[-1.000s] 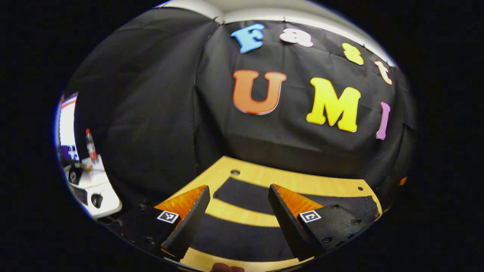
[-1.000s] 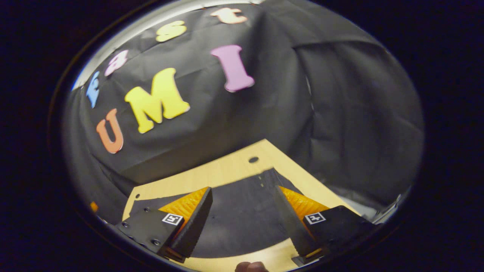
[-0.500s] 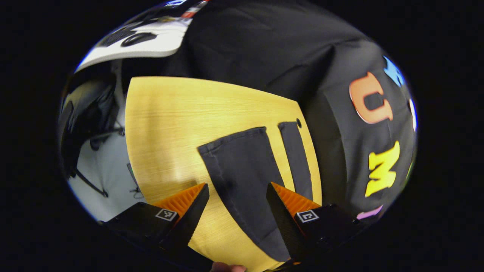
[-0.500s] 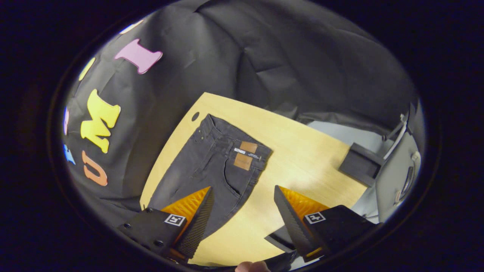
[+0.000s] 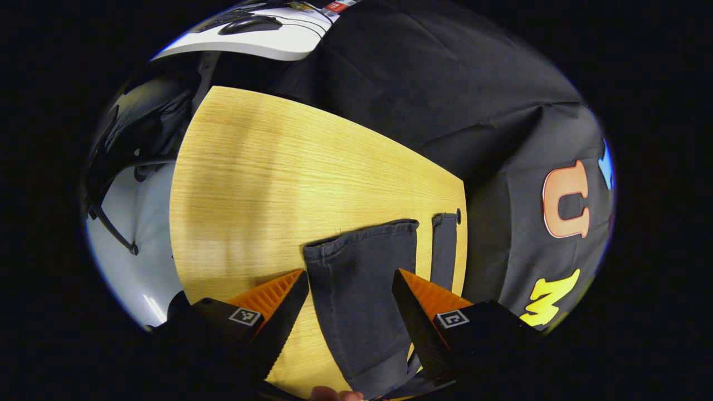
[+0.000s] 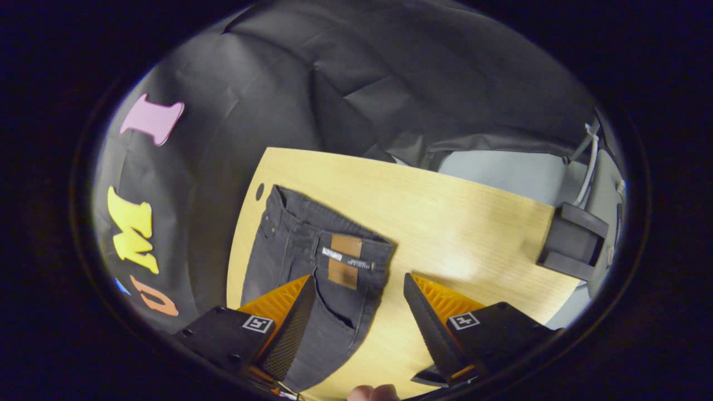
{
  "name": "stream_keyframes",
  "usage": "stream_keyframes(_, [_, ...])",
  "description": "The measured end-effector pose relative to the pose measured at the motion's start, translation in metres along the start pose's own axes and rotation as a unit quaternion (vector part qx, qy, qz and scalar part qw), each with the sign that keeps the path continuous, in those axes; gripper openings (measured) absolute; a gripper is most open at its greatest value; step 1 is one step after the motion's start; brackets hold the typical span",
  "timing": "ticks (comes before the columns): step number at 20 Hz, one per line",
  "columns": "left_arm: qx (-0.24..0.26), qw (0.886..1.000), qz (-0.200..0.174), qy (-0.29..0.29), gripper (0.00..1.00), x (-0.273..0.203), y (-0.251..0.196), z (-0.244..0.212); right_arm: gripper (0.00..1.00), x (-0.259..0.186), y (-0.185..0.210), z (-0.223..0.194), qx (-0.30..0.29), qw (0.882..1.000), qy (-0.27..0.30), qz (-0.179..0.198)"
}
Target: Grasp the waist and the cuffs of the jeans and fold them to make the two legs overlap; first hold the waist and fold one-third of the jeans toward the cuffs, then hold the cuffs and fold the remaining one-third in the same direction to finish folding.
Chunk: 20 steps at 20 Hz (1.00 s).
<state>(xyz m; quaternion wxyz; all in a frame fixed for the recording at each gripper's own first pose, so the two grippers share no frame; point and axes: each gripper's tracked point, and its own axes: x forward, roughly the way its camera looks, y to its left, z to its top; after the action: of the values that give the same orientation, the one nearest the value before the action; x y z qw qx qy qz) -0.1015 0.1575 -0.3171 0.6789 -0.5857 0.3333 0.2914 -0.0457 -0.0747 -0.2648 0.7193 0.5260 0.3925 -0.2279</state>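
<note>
Two hand-held grippers hang released above dark jeans lying flat on a wooden bench.

Left hand-held gripper (image 5: 350,301) has its jaws wide apart above one trouser leg, near the cuffs (image 5: 362,240); much bare bench (image 5: 267,178) lies beyond them. Right hand-held gripper (image 6: 359,303) is spread wide above the waist (image 6: 334,234) of the jeans (image 6: 312,267), which lie near the bench edge along the booth wall. Two brown patches (image 6: 345,257) and a small label sit at the waistband; the writing is too small to read.
</note>
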Motion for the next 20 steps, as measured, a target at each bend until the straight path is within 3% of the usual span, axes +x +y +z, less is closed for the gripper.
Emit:
stream_keyframes(2, [0.002, 1.0, -0.004, -0.001, 0.98, 0.004, -0.004, 0.001, 0.96, 0.009, 0.009, 0.01, 0.014, 1.0, -0.006, 0.011])
stream_keyframes(4, [0.0, 1.0, -0.009, -0.003, 0.98, 0.008, -0.008, 0.002, 0.92, 0.017, 0.016, 0.015, 0.015, 1.0, -0.007, 0.018])
stream_keyframes(7, [0.004, 1.0, -0.015, -0.002, 0.98, 0.014, -0.016, 0.001, 0.95, 0.022, 0.023, 0.014, 0.014, 1.0, 0.0, 0.023])
stream_keyframes(8, [0.008, 1.0, -0.018, 0.001, 0.88, 0.016, -0.018, 0.0, 0.92, 0.021, 0.025, 0.014, 0.011, 1.0, -0.001, 0.025])
stream_keyframes(9, [0.014, 1.0, -0.024, 0.005, 0.88, 0.019, -0.023, 0.0, 0.97, 0.023, 0.026, 0.014, 0.008, 1.0, -0.001, 0.023])
stream_keyframes(10, [0.018, 0.999, -0.028, 0.011, 0.97, 0.023, -0.026, -0.002, 0.98, 0.024, 0.027, 0.014, 0.003, 1.0, -0.001, 0.021])
stream_keyframes(11, [0.023, 0.999, -0.03, 0.019, 0.97, 0.027, -0.029, -0.005, 0.92, 0.025, 0.027, 0.015, -0.002, 1.0, -0.002, 0.017])
stream_keyframes(12, [0.027, 0.999, -0.032, 0.029, 0.93, 0.031, -0.031, -0.008, 0.92, 0.026, 0.026, 0.016, -0.007, 1.0, -0.004, 0.008])
stream_keyframes(13, [0.031, 0.998, -0.033, 0.039, 1.0, 0.035, -0.033, -0.011, 0.9, 0.029, 0.022, 0.015, -0.016, 1.0, -0.007, -0.013])
stream_keyframes(14, [0.036, 0.998, -0.035, 0.044, 0.93, 0.036, -0.035, -0.014, 0.84, 0.03, 0.016, 0.017, -0.022, 0.999, -0.014, -0.036])
stream_keyframes(16, [0.038, 0.997, -0.036, 0.062, 0.69, 0.044, -0.036, -0.018, 0.57, 0.025, 0.009, 0.019, -0.019, 0.997, -0.026, -0.063])
stream_keyframes(17, [0.037, 0.996, -0.033, 0.07, 0.73, 0.049, -0.036, -0.023, 0.54, 0.025, 0.012, 0.018, -0.017, 0.997, -0.028, -0.068])
stream_keyframes(18, [0.034, 0.996, -0.033, 0.076, 0.4, 0.052, -0.036, -0.024, 0.53, 0.026, 0.012, 0.02, -0.021, 0.997, -0.031, -0.071])
stream_keyframes(19, [0.033, 0.996, -0.025, 0.077, 0.42, 0.057, -0.033, -0.025, 0.53, 0.027, 0.006, 0.018, -0.019, 0.996, -0.026, -0.082])
stream_keyframes(20, [0.035, 0.996, -0.026, 0.078, 0.14, 0.058, -0.034, -0.024, 0.26, 0.035, 0.009, 0.021, -0.008, 0.996, -0.029, -0.082])
